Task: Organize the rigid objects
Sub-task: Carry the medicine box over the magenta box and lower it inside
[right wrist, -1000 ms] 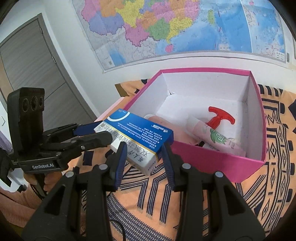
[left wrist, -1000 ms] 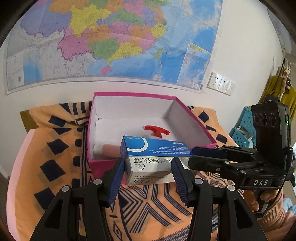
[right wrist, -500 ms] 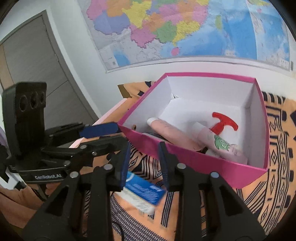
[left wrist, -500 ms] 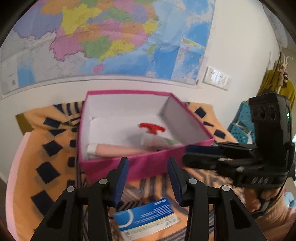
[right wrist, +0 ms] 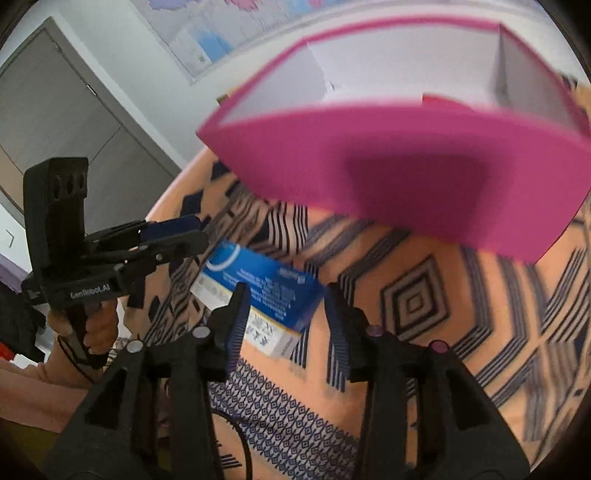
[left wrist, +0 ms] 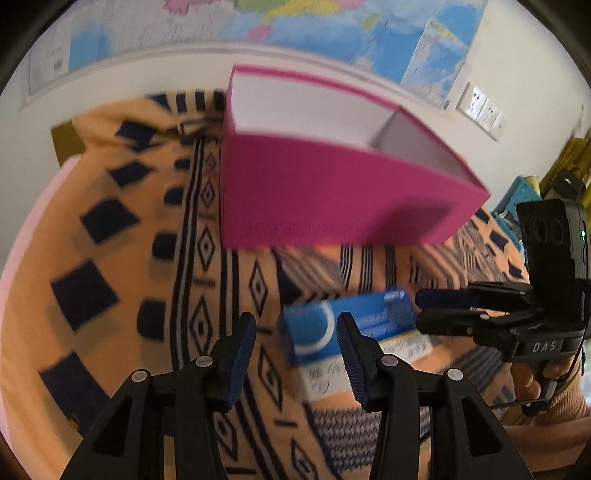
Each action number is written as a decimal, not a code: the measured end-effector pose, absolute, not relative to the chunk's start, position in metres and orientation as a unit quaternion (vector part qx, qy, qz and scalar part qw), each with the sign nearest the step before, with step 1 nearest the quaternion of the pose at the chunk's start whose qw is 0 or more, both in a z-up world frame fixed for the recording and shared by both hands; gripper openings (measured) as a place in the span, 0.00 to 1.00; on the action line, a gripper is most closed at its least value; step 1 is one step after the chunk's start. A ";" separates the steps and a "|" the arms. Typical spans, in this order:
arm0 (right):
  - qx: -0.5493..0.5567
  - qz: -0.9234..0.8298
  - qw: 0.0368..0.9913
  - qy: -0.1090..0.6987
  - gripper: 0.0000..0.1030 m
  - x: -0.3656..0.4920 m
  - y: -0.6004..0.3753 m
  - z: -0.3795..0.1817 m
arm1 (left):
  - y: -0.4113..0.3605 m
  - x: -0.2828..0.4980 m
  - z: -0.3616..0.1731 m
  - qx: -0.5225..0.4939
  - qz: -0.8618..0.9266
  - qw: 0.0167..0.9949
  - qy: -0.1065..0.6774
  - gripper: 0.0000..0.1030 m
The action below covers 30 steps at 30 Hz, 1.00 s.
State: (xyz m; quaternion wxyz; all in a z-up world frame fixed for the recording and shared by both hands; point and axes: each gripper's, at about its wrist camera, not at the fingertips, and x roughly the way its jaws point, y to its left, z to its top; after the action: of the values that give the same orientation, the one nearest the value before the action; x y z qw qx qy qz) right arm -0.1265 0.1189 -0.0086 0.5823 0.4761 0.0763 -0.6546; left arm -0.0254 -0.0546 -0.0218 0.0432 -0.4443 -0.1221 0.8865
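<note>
Both frames are motion-blurred. The carton [left wrist: 354,325], a blue-and-white box, lies flat on the patterned orange cloth [left wrist: 122,266], in front of the pink box [left wrist: 332,192] and clear of its near wall, so it is outside it. Left gripper [left wrist: 297,358]: jaws spread, nothing pinched, jaws have just been opening a bit. The carton's left end sits near its right finger [left wrist: 351,354], which overlaps the carton in the picture, but no pad presses on it; the gap between the pads shows mostly cloth. Right gripper [right wrist: 284,325]: jaws spread too, and they have just been opening. The carton's near end shows in the gap between the pads, but whether it sits between them or past the tips I can't tell; no pad visibly presses it, so no grip. From the left wrist view, the right gripper [left wrist: 424,310] comes in from the right with its tips at the carton's right end; whether they touch it I can't tell through the blur. From the right wrist view, the left gripper [right wrist: 199,232] comes in from the left, tips just above the carton's far-left corner, a hand [right wrist: 92,325] on its handle. Pink box interior is mostly hidden by its near wall from these low angles; only white inner walls and a red sliver [right wrist: 443,100] over the rim show. Map [left wrist: 369,33] on the wall behind, door [right wrist: 74,110] to the left.
</note>
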 end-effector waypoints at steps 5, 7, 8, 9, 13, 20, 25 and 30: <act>0.485 -0.652 0.579 0.071 0.43 -0.123 0.118 -0.018 | -0.050 -0.021 -0.031 -0.452 0.878 0.067 -0.141 0.45; 0.486 -0.650 0.580 0.070 0.42 -0.123 0.116 -0.019 | -0.047 -0.020 -0.030 -0.451 0.878 0.073 -0.143 0.45; 0.486 -0.650 0.581 0.070 0.42 -0.123 0.116 -0.019 | -0.046 -0.020 -0.031 -0.452 0.877 0.077 -0.144 0.45; 0.485 -0.649 0.582 0.070 0.42 -0.122 0.116 -0.019 | -0.043 -0.019 -0.031 -0.454 0.876 0.080 -0.145 0.45; 0.482 -0.652 0.581 0.074 0.40 -0.119 0.117 -0.018 | -0.039 -0.018 -0.029 -0.455 0.875 0.078 -0.147 0.45; 0.459 -0.670 0.580 0.070 0.40 -0.119 0.120 -0.001 | -0.037 -0.021 -0.010 -0.435 0.884 0.087 -0.149 0.45; 0.432 -0.688 0.579 0.069 0.40 -0.120 0.124 0.020 | -0.036 -0.024 0.010 -0.409 0.897 0.088 -0.139 0.45; 0.411 -0.698 0.583 0.062 0.40 -0.122 0.127 0.037 | -0.036 -0.027 0.030 -0.385 0.910 0.087 -0.126 0.45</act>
State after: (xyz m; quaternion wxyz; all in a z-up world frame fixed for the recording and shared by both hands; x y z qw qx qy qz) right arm -0.1224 0.1268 0.0374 0.5827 0.4110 0.0621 -0.6983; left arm -0.0267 -0.0360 0.0295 0.0874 -0.3851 -0.1262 0.9100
